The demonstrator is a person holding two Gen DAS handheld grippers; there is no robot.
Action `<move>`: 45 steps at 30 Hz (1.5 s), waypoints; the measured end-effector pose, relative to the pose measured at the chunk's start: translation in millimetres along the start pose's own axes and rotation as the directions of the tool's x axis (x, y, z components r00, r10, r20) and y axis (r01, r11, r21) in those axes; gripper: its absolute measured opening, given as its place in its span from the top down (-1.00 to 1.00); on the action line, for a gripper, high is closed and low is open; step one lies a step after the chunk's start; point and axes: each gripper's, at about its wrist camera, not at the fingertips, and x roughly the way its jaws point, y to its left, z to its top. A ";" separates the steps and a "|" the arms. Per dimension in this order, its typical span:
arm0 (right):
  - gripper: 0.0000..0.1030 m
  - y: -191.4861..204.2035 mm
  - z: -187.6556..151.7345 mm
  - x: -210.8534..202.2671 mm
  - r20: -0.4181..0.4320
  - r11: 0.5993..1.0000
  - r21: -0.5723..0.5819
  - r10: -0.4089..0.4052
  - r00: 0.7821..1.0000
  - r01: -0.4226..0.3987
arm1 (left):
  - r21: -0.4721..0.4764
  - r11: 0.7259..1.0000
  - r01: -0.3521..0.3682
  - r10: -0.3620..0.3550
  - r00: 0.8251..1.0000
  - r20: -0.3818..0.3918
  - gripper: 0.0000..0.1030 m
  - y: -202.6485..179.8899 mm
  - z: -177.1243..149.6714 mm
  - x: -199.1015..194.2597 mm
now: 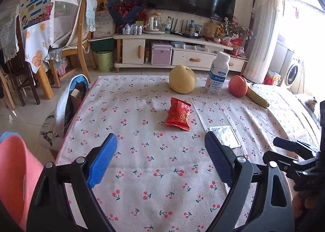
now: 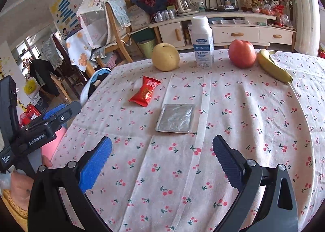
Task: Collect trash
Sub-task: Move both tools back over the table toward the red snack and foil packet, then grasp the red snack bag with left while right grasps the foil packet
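Note:
A red snack wrapper [image 1: 179,117] lies on the cherry-print tablecloth [image 1: 142,171], mid-table; it also shows in the right wrist view [image 2: 145,93]. A flat silver foil packet [image 2: 176,118] lies to its right, also seen in the left wrist view [image 1: 225,136]. A white milk bottle [image 2: 202,43] stands at the far edge. My left gripper [image 1: 160,144] is open and empty, short of the wrapper. My right gripper [image 2: 162,146] is open and empty, just short of the foil packet. A bin with a white-blue liner [image 1: 70,100] stands off the table's left edge.
A yellow pear [image 2: 165,57], a red apple [image 2: 241,53] and a banana [image 2: 273,67] lie along the far edge. A pink object [image 1: 18,171] is at the near left. Chairs, a TV stand [image 1: 172,49] and a green bucket stand beyond.

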 end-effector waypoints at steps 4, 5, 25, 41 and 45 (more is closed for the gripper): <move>-0.90 -8.7 6.8 27.0 -0.050 1.000 0.008 -0.006 0.999 0.007 | 0.018 1.000 0.021 -0.020 0.999 -0.035 -0.71 -8.1 4.2 26.1; -0.90 -8.4 7.6 32.5 -0.057 1.000 0.004 -0.007 0.998 0.007 | 0.010 0.999 0.035 -0.034 0.999 -0.041 -0.72 -7.8 6.4 32.4; -0.62 -7.2 22.0 92.2 -0.106 0.999 -0.019 0.023 0.994 -0.025 | 0.059 0.989 0.138 -0.125 0.975 -0.183 -0.71 -29.5 32.8 145.6; -0.37 3.9 24.4 103.2 -0.091 0.986 -0.149 -0.084 0.992 0.070 | 0.059 0.994 0.093 -0.077 0.972 -0.223 -0.10 -29.3 33.9 163.0; -0.26 5.6 24.9 104.8 -0.091 0.979 -0.177 -0.119 0.989 0.101 | 0.064 0.994 0.088 -0.073 0.974 -0.217 0.08 -29.8 33.0 161.7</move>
